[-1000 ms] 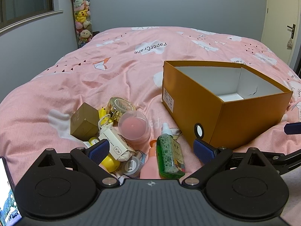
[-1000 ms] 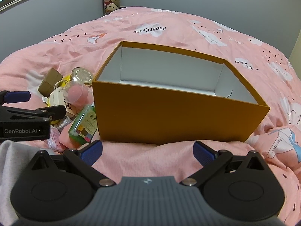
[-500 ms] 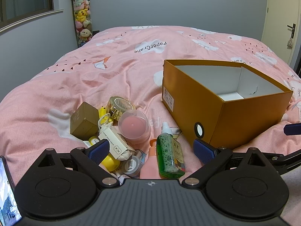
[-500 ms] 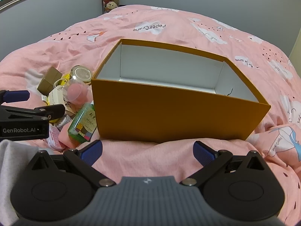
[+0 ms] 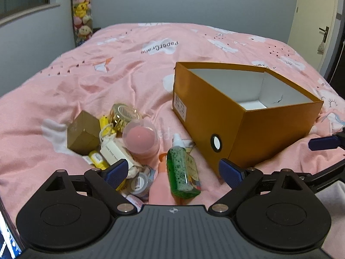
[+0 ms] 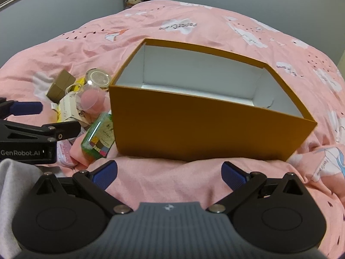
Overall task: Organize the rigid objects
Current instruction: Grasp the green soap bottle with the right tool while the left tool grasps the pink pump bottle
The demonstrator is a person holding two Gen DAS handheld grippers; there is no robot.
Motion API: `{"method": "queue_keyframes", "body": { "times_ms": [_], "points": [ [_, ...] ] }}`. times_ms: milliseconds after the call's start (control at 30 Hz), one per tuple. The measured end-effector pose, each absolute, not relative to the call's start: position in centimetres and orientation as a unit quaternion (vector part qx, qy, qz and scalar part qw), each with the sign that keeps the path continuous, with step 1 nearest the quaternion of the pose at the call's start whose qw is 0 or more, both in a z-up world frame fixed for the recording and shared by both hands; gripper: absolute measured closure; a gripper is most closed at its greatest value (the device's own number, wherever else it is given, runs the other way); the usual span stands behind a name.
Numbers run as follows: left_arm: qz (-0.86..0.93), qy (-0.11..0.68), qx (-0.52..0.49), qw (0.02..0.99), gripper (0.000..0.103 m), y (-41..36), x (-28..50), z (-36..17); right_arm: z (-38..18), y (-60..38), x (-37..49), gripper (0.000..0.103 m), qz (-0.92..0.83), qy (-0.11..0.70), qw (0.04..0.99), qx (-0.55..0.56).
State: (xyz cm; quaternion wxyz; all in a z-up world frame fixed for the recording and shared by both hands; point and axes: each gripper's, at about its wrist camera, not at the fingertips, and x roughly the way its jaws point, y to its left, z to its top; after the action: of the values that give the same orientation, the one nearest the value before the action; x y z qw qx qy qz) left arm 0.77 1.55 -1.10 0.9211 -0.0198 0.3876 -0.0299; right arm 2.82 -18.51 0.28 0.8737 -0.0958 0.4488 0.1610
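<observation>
An open orange cardboard box (image 5: 207,105) (image 6: 202,129) with a white inside sits on the pink bed. Left of it lies a heap of small items: a green spray bottle (image 5: 182,172) (image 6: 99,132), a pink sponge in a clear case (image 5: 140,140) (image 6: 91,99), a brown cube box (image 5: 83,132), a gold-lidded jar (image 5: 125,113), a white tagged pouch (image 5: 116,153) and a pink bottle (image 5: 160,185). My left gripper (image 5: 173,171) is open just above the green bottle. My right gripper (image 6: 169,172) is open, low in front of the box's near wall, holding nothing.
The pink printed duvet (image 5: 129,64) covers the whole bed, wrinkled around the box. A shelf of plush toys (image 5: 82,10) stands in the far left corner. A door (image 5: 317,21) is at the far right. A grey sleeve (image 6: 13,183) shows beside the right gripper.
The left gripper has tilted and edged slightly forward over the heap. The right gripper has risen a little, looking more down at the box. Both stay open.
</observation>
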Motion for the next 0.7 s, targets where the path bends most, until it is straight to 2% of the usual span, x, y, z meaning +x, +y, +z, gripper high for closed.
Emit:
{"method": "queue_keyframes", "body": {
  "times_ms": [167,200,267,300,400,700],
  "points": [
    [-0.044,0.421,-0.053,0.905,0.000,3.5,0.9,-1.3,0.5,-17.9,3.9,0.004,0.205,0.458,0.859,-0.105],
    [-0.044,0.426,-0.057,0.902,0.005,3.9,0.9,-1.3,0.6,-17.6,4.1,0.009,0.217,0.461,0.854,-0.106],
    [-0.039,0.439,-0.065,0.895,0.020,4.8,1.1,-1.6,0.6,-16.9,4.6,0.019,0.242,0.472,0.842,-0.102],
    [-0.036,0.446,-0.069,0.892,0.022,5.2,1.1,-1.7,0.5,-16.6,5.0,0.028,0.254,0.481,0.834,-0.097],
    [-0.026,0.464,-0.082,0.882,0.030,6.5,1.5,-2.2,0.1,-15.7,6.2,0.038,0.290,0.513,0.805,-0.067],
    [-0.006,0.485,-0.140,0.863,0.033,9.5,3.2,-2.8,-2.4,-10.7,9.0,0.045,0.334,0.588,0.737,-0.014]
  ]
}}
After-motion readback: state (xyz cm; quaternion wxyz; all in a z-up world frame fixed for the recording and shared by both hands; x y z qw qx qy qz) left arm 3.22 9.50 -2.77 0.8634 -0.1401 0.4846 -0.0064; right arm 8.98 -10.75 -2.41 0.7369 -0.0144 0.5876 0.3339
